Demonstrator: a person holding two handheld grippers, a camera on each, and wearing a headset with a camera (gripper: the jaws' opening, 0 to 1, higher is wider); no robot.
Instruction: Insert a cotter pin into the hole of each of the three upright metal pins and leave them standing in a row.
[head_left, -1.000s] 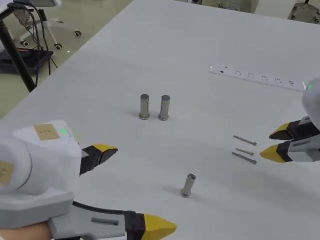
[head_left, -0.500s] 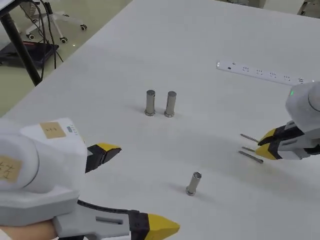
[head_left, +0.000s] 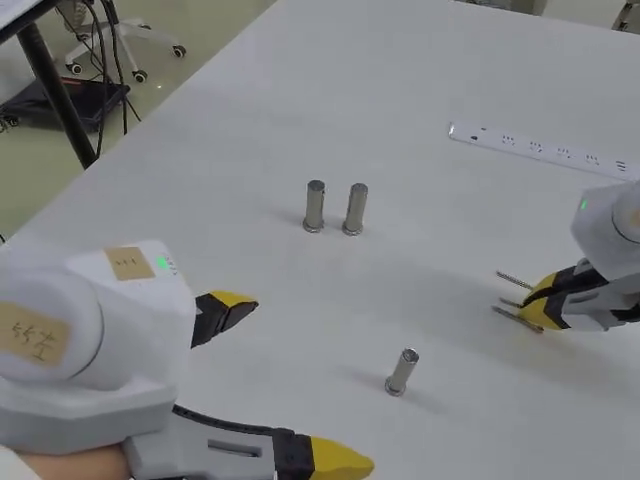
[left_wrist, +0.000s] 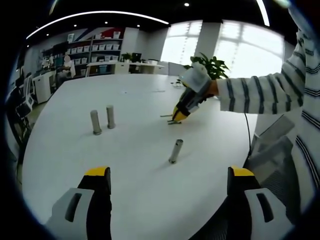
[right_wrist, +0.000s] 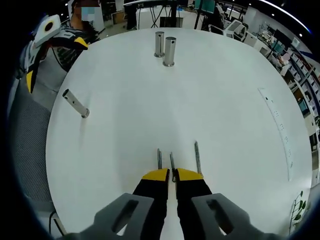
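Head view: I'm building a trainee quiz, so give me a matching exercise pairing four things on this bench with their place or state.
1 left gripper
2 right gripper
3 lone metal pin
4 power strip

A lies flat at the table's far side
B jaws wide apart
C jaws closed on middle cotter pin
D stands apart from the pair of metal pins

Pairs: 1-B, 2-C, 3-D, 4-A

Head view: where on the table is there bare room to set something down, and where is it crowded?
Bare: the wide stretch between the two upright pins and the power strip, and the patch between those pins, the lone pin and the left gripper. Crowded: the right, where the right gripper pinches the middle cotter pin between two others.
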